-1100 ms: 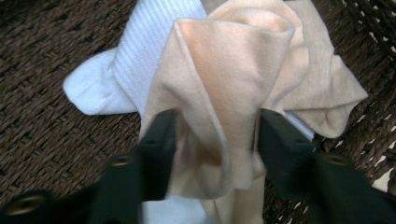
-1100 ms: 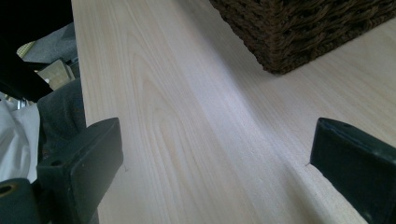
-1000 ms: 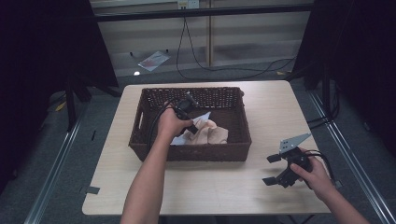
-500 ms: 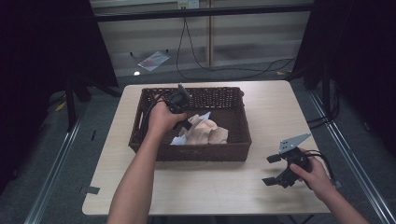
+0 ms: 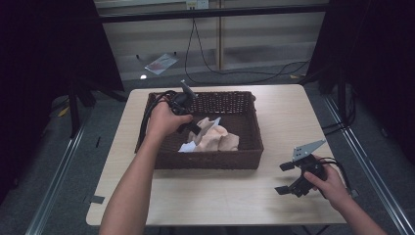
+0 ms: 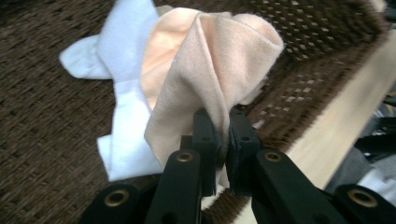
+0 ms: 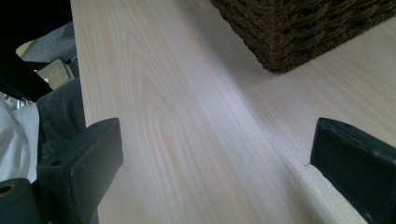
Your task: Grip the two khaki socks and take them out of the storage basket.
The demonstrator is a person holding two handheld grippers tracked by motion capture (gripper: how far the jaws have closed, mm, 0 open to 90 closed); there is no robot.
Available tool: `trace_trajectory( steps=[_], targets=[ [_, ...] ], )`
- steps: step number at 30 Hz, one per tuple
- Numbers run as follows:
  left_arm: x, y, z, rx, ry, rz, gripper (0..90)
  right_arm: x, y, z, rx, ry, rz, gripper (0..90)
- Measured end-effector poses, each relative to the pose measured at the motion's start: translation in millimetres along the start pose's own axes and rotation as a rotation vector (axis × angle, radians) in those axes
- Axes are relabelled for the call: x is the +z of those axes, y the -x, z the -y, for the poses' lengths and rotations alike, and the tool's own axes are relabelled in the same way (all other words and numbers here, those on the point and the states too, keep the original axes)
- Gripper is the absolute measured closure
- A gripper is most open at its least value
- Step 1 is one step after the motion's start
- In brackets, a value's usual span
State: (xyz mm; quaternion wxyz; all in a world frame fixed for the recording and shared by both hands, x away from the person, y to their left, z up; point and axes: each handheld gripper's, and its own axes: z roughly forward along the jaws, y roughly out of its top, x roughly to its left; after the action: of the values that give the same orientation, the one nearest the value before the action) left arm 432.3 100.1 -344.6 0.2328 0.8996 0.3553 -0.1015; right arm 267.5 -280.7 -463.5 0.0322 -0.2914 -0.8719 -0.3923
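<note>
A soft peach-coloured cloth [image 6: 219, 60] is pinched by a fold between the two black jaws of the left tongs [image 6: 223, 135], which are clamped tight on the fabric. The cloth hangs bunched above the floor of a dark brown woven wicker basket [image 5: 210, 159], its lower part resting in the basket's middle in the high view [image 5: 215, 137]. Just beside it, partly under it, lies a crumpled white cloth [image 6: 123, 74] on the basket bottom. The left tongs [image 5: 193, 128] sit inside the basket near its left half, held by the person's left hand [image 5: 164, 120]. The basket stands on a pale wood-grain worktop [image 5: 220, 196]. Well apart, near the worktop's right front corner, the right hand [image 5: 330, 183] holds the right tongs [image 5: 286, 178], whose jaws stand wide apart over bare wood with nothing between them.
</note>
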Motion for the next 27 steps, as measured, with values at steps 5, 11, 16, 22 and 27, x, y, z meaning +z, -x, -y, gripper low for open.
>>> trace_trajectory(
  steps=[5, 11, 16, 22, 27],
  targets=[
    [-6.2, 5.8, 2.0, 0.013, -0.015, 0.005, 84.1, 0.3, -0.1, 0.2, 0.0, 0.0, -0.002, 1.8],
    [-16.5, 12.5, 5.3, 0.027, -0.035, 0.016, 84.1, 0.4, -0.3, 0.3, 0.001, -0.002, -0.003, 1.8],
    [-23.0, 17.4, 9.2, 0.031, -0.054, 0.023, 84.1, 1.3, -0.1, 0.3, 0.0, 0.001, -0.008, 1.8],
    [-29.6, 23.4, 11.7, 0.056, -0.075, 0.025, 84.1, 1.8, -0.5, 0.4, 0.002, -0.006, -0.008, 1.8],
    [-35.6, 28.8, 12.8, 0.067, -0.074, 0.019, 84.1, 2.0, -0.3, 0.5, 0.002, -0.006, -0.008, 1.8]
  ],
)
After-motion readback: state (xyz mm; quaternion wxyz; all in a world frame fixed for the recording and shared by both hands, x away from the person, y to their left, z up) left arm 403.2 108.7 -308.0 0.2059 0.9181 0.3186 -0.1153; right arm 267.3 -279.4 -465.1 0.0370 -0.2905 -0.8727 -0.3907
